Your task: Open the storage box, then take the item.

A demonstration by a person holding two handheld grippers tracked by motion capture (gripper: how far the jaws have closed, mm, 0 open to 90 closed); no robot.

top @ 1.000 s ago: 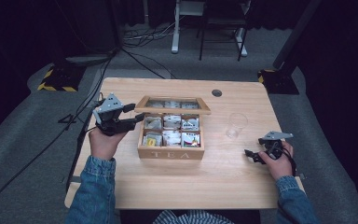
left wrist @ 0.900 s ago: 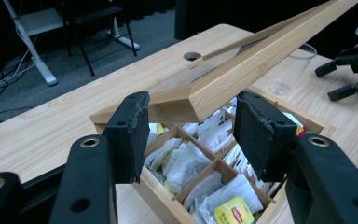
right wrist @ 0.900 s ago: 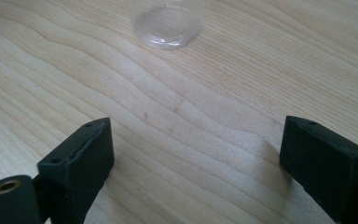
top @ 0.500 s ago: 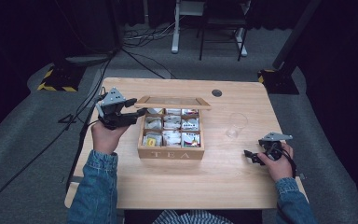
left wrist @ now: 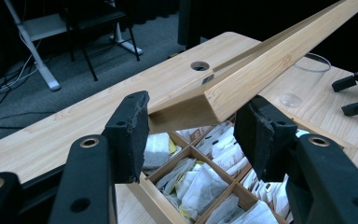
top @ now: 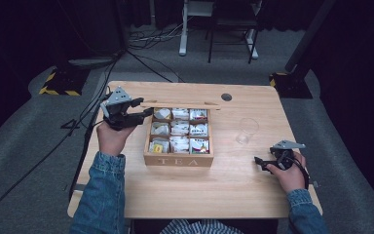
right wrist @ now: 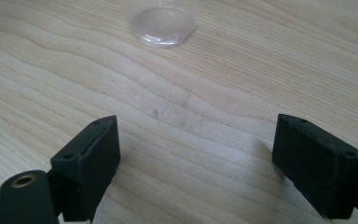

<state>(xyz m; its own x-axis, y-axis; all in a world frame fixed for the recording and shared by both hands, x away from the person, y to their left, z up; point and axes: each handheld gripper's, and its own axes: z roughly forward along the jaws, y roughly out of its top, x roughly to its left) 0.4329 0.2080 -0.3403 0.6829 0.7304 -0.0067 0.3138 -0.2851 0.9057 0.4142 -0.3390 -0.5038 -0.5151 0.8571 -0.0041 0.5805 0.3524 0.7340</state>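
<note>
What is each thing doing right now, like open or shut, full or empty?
Tea box: open, compartments full of tea bags.
Lid: raised, tilted up over the box.
Left gripper: jaws around the lid's corner; real contact unclear.
Right gripper: open, nothing between the jaws, just been closing a little.
Clear cup: upright, empty.

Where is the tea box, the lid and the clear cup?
tea box point(top: 177, 161), high view, front wall with the lettering.
lid point(left wrist: 261, 79), left gripper view, its long wooden edge.
clear cup point(top: 246, 130), high view, its side wall.
</note>
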